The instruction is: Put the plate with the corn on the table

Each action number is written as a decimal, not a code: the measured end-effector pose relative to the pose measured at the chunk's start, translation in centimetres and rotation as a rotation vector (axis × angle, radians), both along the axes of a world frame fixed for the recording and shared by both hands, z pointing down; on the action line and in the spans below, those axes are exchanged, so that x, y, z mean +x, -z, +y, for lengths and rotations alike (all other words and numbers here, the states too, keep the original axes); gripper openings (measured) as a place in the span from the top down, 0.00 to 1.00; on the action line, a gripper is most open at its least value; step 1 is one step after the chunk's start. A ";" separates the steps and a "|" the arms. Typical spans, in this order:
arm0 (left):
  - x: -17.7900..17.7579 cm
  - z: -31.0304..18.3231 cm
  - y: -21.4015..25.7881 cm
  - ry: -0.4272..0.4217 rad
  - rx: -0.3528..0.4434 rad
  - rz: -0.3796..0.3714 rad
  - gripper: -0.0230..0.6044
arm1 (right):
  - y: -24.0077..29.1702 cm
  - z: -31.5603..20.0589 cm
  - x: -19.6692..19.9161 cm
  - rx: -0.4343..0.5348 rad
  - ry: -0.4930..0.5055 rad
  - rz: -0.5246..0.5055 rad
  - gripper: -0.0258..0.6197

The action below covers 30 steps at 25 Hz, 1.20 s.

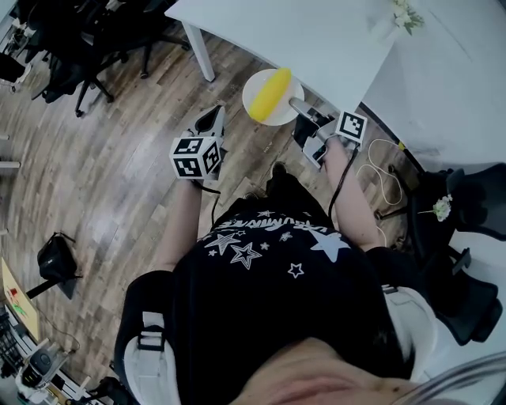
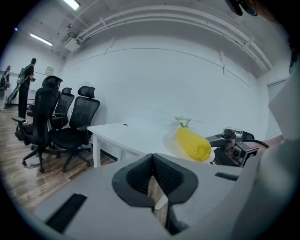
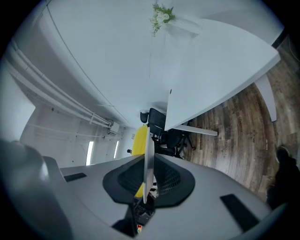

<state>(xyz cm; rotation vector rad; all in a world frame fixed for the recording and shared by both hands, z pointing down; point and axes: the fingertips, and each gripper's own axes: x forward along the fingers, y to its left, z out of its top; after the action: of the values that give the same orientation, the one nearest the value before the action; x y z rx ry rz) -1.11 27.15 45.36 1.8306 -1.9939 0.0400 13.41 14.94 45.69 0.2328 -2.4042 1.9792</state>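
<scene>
A pale round plate [image 1: 265,101] with a yellow corn cob [image 1: 269,92] on it hangs in the air just off the front edge of the white table [image 1: 316,39]. My right gripper [image 1: 299,105] is shut on the plate's rim from the right. In the right gripper view the plate [image 3: 148,154] stands edge-on between the pads, with the corn [image 3: 138,140] on its left face. My left gripper [image 1: 210,120] hovers left of the plate, shut and holding nothing. From the left gripper view I see the corn [image 2: 192,143] and the plate [image 2: 174,146] ahead to the right.
A small vase of white flowers [image 1: 405,16] stands on the table's far side. Black office chairs [image 1: 79,47] stand on the wooden floor at the upper left. A white table leg [image 1: 200,51] is near the plate. A person [image 2: 26,86] stands far off.
</scene>
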 end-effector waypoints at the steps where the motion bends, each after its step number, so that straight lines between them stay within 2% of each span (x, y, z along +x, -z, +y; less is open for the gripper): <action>1: -0.2 -0.2 -0.1 0.004 0.000 -0.002 0.95 | -0.1 -0.3 -0.2 -0.001 0.003 0.001 0.90; 5: -1.6 -1.0 -0.2 0.036 0.007 0.000 0.95 | -0.7 -1.8 -1.6 -0.012 0.016 -0.010 0.90; 11: -5.4 -4.1 -0.8 0.087 -0.015 -0.004 0.95 | -1.5 -6.4 -5.8 -0.031 0.054 -0.025 0.90; 18: -9.2 -10.5 -0.9 0.110 -0.044 -0.004 0.95 | -1.8 -12.9 -9.6 -0.050 0.072 -0.038 0.90; 25: -10.5 -17.7 -0.2 0.099 -0.052 -0.018 0.95 | -1.0 -20.8 -10.9 -0.031 0.057 -0.053 0.90; 30: -11.0 -21.0 0.1 0.106 -0.067 -0.017 0.95 | -1.1 -24.7 -11.4 -0.040 0.054 -0.057 0.90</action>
<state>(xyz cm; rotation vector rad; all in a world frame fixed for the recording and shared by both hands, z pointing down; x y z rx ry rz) -12.11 6.11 45.25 1.6859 -2.0730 0.0903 2.04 -9.79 46.74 0.1112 -2.3740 2.0356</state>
